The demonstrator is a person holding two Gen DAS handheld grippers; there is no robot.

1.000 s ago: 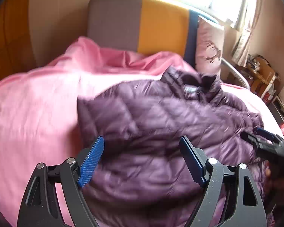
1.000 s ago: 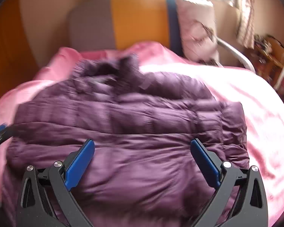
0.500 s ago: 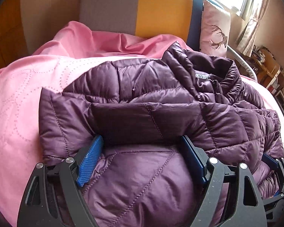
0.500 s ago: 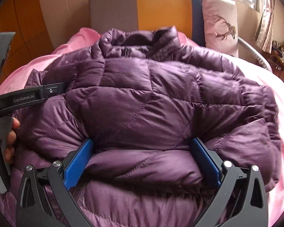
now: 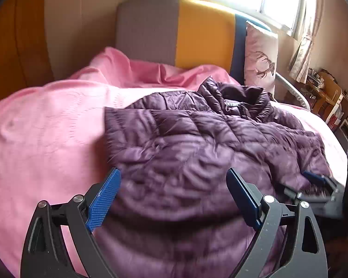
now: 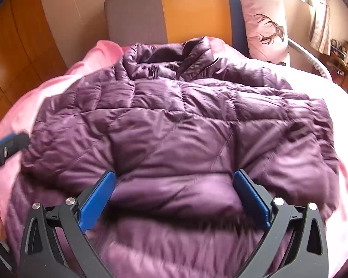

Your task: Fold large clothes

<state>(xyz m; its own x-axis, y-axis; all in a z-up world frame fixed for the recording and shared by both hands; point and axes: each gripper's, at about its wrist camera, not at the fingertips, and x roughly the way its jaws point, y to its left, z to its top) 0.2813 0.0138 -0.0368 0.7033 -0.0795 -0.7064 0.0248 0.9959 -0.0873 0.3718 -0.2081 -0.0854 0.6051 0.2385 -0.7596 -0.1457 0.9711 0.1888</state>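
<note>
A pink bedspread (image 5: 46, 139) is covering the bed, and the purple jacket (image 6: 174, 127) is lying on it, collar toward the headboard (image 5: 174, 30). The left gripper (image 5: 174, 199) has just been opening, nothing pinched; the right gripper (image 6: 174, 197) is pressing a padded fold between spread fingers

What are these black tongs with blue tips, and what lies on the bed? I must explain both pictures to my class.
There is no robot here. A person holds a two-finger gripper in each hand, and each has a camera looking along its fingers. One picture comes from the left gripper, the other from the right gripper. On the pink bedspread lies a purple quilted puffer jacket, which is being folded. The left jaws have just been opening, with jacket fabric between them but not clamped. The right jaws stand wide around a puffy fold; whether they pinch it is unclear.
</note>
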